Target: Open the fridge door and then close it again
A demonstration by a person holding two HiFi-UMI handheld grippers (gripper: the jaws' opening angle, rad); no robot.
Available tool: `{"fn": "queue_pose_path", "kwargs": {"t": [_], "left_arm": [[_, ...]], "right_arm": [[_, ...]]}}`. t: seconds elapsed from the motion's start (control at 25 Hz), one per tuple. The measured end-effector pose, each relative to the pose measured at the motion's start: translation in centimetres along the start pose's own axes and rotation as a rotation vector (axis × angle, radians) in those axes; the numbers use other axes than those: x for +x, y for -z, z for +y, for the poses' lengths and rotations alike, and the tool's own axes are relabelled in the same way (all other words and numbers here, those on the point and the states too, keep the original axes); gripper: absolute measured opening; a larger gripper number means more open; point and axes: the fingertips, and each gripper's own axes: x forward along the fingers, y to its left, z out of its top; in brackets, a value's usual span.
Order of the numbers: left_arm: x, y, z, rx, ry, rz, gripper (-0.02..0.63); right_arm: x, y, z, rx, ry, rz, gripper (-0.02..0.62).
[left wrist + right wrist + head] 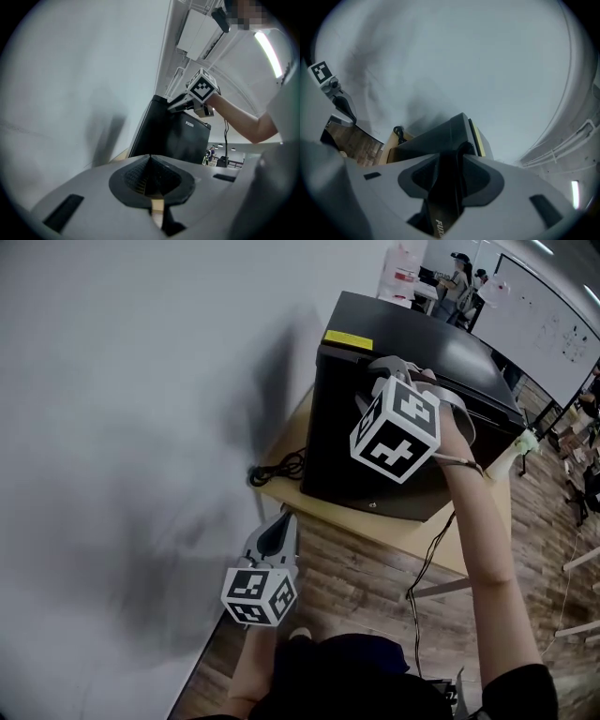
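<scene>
Black fridge (469,362) stands on the wooden bench (394,526), at its wall-side edge. The right gripper (457,159) clamps the top edge of the fridge door (187,140). The left gripper (151,161), closed and empty, hangs low, off the bench's near corner.

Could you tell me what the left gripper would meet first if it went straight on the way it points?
Most likely the black fridge, just above the edge of the table. Depth is hard to judge here.
</scene>
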Motion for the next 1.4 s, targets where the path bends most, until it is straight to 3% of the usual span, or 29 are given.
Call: {"fn": "queue_pose_path", "kwargs": {"t": [0.32,0.76,1.24,1.4], "left_arm": [[-0.3,1.3,0.2,-0.008,-0.014,0.038,0.006],[-1.2,2.0,-0.5,-0.004,-0.009,0.055,0.006],[-3.3,2.1,-0.6,-0.014,-0.071,0.043,0.006],[-3.7,2.4,-0.4,-0.019,-0.081,0.048,0.006]], "right_arm": [[-0.1,-0.1,0.3,-0.047,-0.011,0.031,0.121],[-0.5,-0.1,0.4,-0.111,0.046,0.061,0.114],[-1.3,0.3,0.0,-0.118,0.077,0.054,0.101],[-3.1,-0.2,1.4,-0.134,0.042,0.024,0.101]]}}
